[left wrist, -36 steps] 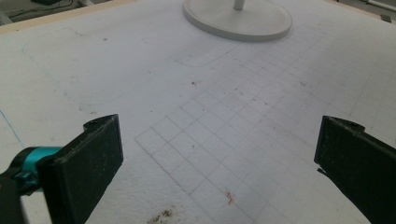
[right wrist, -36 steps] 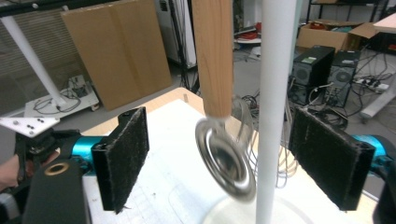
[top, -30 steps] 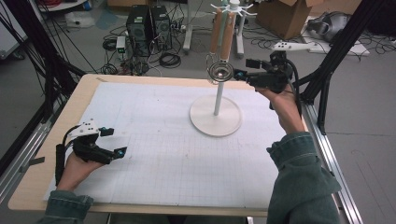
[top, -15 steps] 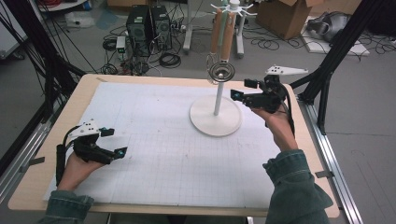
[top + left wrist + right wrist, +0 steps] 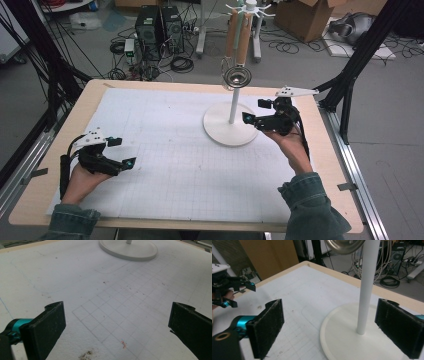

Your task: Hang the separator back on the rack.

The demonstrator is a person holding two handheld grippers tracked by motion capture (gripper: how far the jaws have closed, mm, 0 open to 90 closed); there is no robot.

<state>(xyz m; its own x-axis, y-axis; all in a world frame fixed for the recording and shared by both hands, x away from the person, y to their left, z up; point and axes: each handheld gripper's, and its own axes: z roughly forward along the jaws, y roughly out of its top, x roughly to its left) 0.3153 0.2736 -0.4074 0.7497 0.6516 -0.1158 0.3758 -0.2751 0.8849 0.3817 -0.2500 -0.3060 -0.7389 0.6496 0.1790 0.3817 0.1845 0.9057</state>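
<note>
Seemingly withdrawing, the right gripper (image 5: 256, 111) has its jaws apart, empty, the stand pole (image 5: 365, 287) between them; back straight out. Left gripper (image 5: 122, 152) rests, jaws apart.

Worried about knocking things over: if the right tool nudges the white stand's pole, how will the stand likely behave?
The white stand has a wide round base flat on the table, so a low nudge would probably slide it rather than tip it. Its pole is tall and thin, with utensils hanging high, so a push higher up seems likelier to rock it. The hung pieces would probably swing.
</note>
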